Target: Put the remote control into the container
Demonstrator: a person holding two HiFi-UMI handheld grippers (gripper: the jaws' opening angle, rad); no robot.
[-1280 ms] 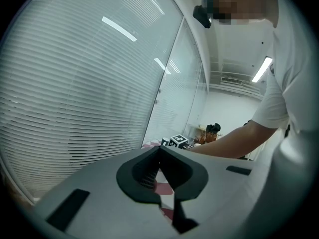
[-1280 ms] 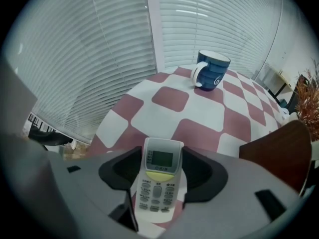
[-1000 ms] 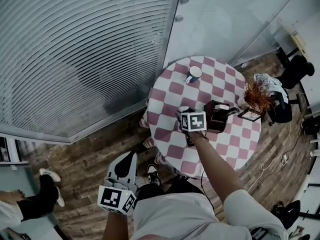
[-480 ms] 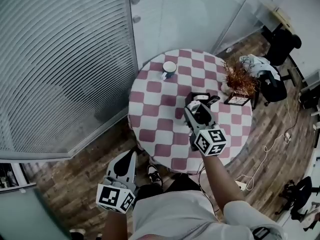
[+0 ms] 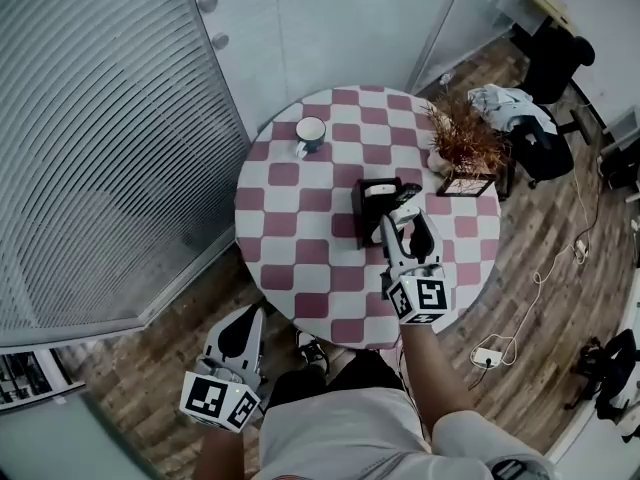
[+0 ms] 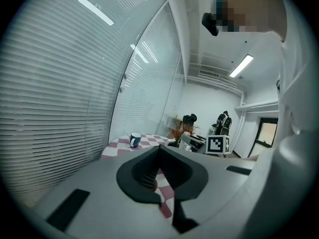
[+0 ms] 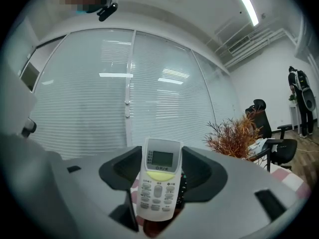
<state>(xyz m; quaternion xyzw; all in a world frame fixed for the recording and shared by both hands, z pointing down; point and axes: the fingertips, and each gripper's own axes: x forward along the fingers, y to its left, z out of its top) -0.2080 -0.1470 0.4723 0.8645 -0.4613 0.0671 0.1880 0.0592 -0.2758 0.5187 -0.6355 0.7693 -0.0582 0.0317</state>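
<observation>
Right gripper (image 5: 408, 228) fingers clamped on the remote control (image 7: 158, 185), long axis upright, screen end up. Container (image 5: 358, 208) sits mid-counter (image 5: 300, 248), just beyond those fingers. Left gripper (image 5: 240, 330) fingers together, empty, off the near edge, so it's right's job.

The remote control (image 7: 158, 185) is showing smooth white plastic with a glossy screen; checked cloth is covering the counter (image 5: 300, 258); the floor (image 5: 140, 368) is looking like matt wood planks.
</observation>
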